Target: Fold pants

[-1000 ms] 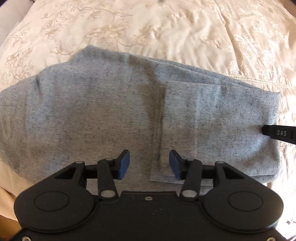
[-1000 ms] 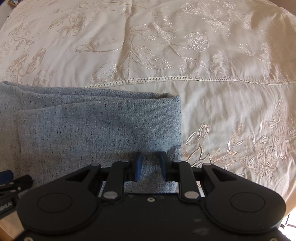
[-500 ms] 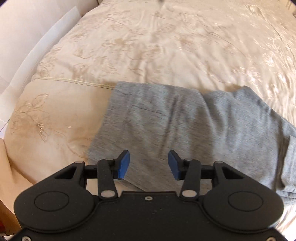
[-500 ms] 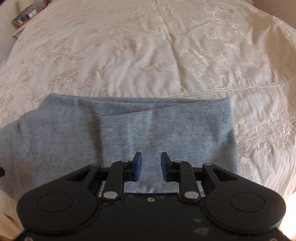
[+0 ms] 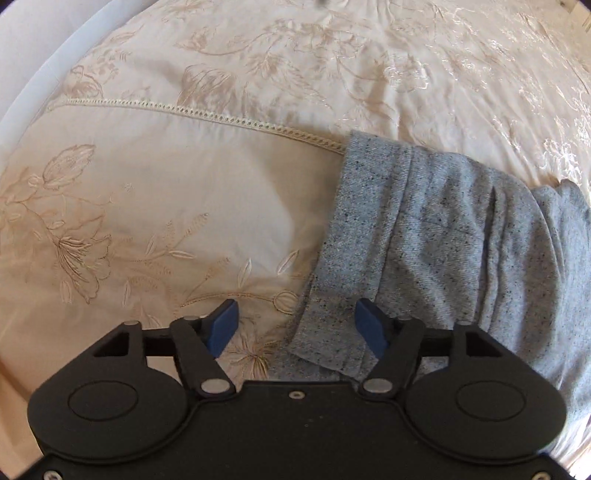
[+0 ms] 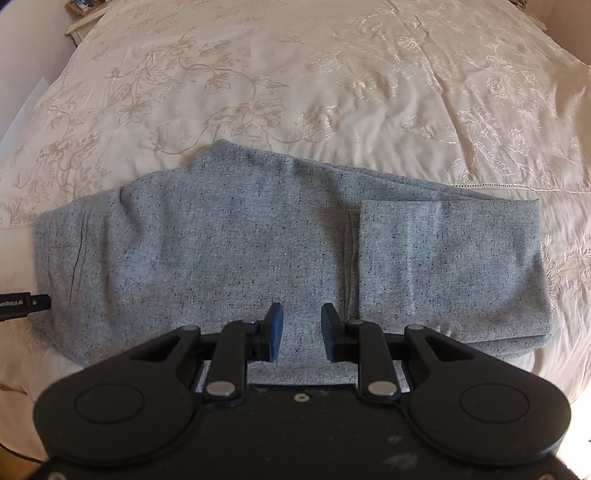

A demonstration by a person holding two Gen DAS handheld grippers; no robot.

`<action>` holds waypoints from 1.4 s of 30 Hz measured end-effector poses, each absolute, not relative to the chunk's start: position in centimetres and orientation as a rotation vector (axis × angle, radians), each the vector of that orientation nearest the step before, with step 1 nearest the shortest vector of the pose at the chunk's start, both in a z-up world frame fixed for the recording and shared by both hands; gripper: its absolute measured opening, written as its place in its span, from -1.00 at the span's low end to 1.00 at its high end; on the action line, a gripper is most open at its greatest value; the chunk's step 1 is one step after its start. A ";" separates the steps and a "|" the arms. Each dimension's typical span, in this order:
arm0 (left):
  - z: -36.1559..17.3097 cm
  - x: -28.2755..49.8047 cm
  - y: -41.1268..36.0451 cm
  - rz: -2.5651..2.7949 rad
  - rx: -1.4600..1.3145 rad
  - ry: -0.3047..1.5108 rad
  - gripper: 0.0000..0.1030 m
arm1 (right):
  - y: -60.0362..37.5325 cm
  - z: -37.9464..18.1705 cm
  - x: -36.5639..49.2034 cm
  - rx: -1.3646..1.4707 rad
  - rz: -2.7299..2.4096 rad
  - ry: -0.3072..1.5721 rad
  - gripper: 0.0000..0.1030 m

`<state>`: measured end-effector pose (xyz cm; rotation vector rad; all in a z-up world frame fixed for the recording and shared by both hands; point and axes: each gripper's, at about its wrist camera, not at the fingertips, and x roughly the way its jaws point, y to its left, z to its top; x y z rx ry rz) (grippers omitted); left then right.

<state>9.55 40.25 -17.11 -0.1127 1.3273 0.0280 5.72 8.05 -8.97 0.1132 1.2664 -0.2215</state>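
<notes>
While both are hanging empty, the left gripper [image 5: 296,325] is gaping wide over the pants [image 6: 258,251] waistband; the right gripper [image 6: 302,332] is standing part-open. Gripping one layer, seemingly loose, could be undoing the fold on the bed [image 6: 295,74].

- A cream bedspread [image 6: 332,74] embroidered with flowers is spread over the whole bed.
- A band of openwork stitching [image 5: 207,112] is sewn across it.
- A small bedside table [image 6: 83,18] is glimpsed at the far left corner.
- Sunlight is cast across the fabric.
</notes>
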 end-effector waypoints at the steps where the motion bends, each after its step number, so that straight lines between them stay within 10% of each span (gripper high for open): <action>1: -17.4 9.6 40.9 0.019 -0.154 1.324 0.54 | 8.6 -8.9 5.7 0.110 -0.224 1.271 -0.53; 10: -18.9 9.8 40.7 -0.131 -0.234 1.333 0.92 | 10.8 -8.9 6.1 0.094 -0.226 1.297 -0.53; 15: -18.1 9.4 39.8 -0.215 -0.348 1.311 -0.20 | 11.3 -9.0 6.3 0.070 -0.206 1.298 -0.53; 18: -17.0 8.8 39.9 -0.174 -0.395 1.287 -0.38 | 11.2 -8.9 6.2 0.076 -0.197 1.294 -0.53; 30: -6.0 6.1 31.9 -0.165 -0.203 1.083 -0.45 | 6.2 -8.7 4.6 0.137 -0.164 1.272 -0.53; 42: -0.3 4.5 8.2 -0.421 -0.050 0.974 -0.69 | -7.7 -8.4 1.0 0.253 -0.137 1.231 -0.53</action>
